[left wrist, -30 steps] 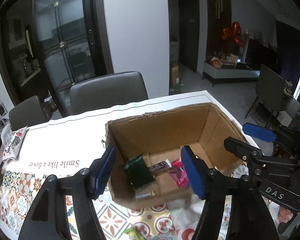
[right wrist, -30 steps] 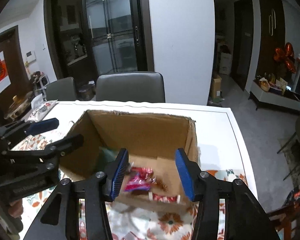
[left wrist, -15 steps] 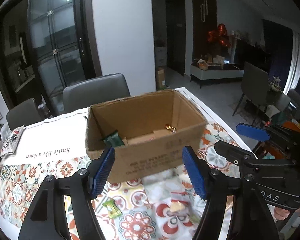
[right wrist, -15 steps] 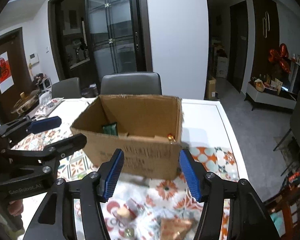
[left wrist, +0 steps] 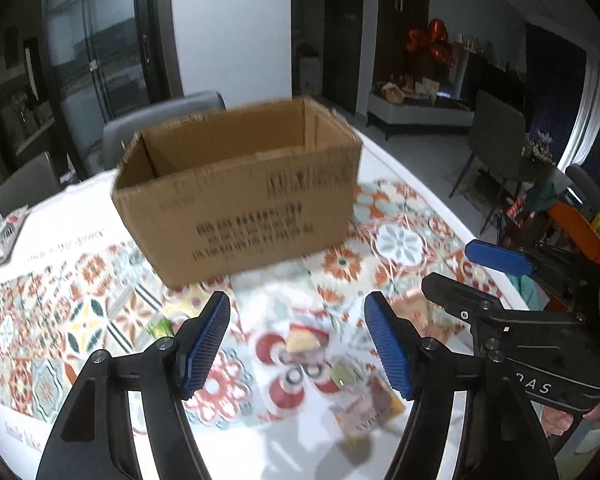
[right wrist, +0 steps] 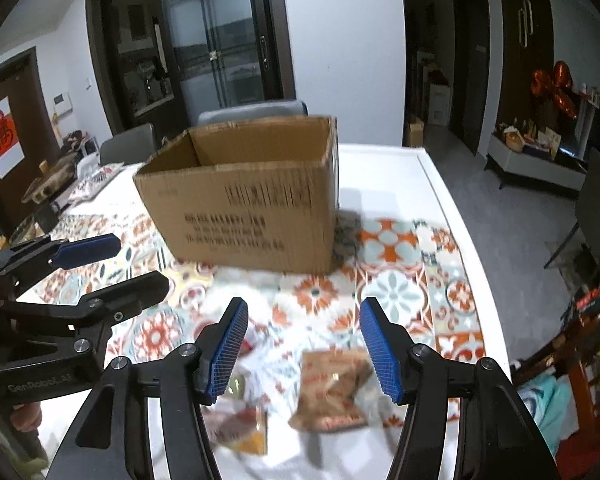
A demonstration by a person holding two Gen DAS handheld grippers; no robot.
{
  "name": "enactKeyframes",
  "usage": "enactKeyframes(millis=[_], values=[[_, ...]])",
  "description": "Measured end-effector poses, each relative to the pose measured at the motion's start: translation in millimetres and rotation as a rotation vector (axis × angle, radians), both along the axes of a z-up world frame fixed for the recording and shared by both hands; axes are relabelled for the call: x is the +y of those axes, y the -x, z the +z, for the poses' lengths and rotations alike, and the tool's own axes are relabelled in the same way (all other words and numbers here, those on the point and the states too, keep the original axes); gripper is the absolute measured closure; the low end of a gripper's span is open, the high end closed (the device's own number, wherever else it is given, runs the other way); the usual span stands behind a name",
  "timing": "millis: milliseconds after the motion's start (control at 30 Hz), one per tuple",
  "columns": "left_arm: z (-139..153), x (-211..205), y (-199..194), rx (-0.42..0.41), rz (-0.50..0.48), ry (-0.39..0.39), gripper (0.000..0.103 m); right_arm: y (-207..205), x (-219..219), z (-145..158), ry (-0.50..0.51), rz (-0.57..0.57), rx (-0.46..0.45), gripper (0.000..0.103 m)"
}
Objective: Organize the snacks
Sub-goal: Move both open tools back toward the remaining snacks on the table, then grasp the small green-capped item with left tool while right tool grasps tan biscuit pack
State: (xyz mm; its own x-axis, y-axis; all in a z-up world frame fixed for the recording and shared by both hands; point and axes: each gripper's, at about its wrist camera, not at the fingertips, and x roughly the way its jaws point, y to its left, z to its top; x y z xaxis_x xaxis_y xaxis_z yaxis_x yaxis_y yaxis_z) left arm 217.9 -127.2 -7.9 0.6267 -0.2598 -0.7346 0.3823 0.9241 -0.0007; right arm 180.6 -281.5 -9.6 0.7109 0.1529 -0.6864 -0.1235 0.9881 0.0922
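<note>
Both grippers are spread wide and empty: left gripper (left wrist: 296, 340) and right gripper (right wrist: 302, 350) hover over blurry snack packets (right wrist: 330, 390) on the patterned tablecloth (left wrist: 400, 240). The cardboard box (right wrist: 248, 196) sits just beyond; its black print is unreadable. The tablecloth edge reads "Smile like".

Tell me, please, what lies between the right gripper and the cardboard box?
In the right wrist view, only patterned tablecloth lies between the right gripper and the cardboard box; the brown snack packet sits nearer, between the fingers.
</note>
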Motion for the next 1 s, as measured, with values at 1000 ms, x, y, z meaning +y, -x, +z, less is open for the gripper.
enactKeyframes(millis=[1000], values=[[-107, -28, -5, 0.313, -0.030, -0.007, 0.062, -4, -20, -84, -0.063, 0.026, 0.192, 0.044]])
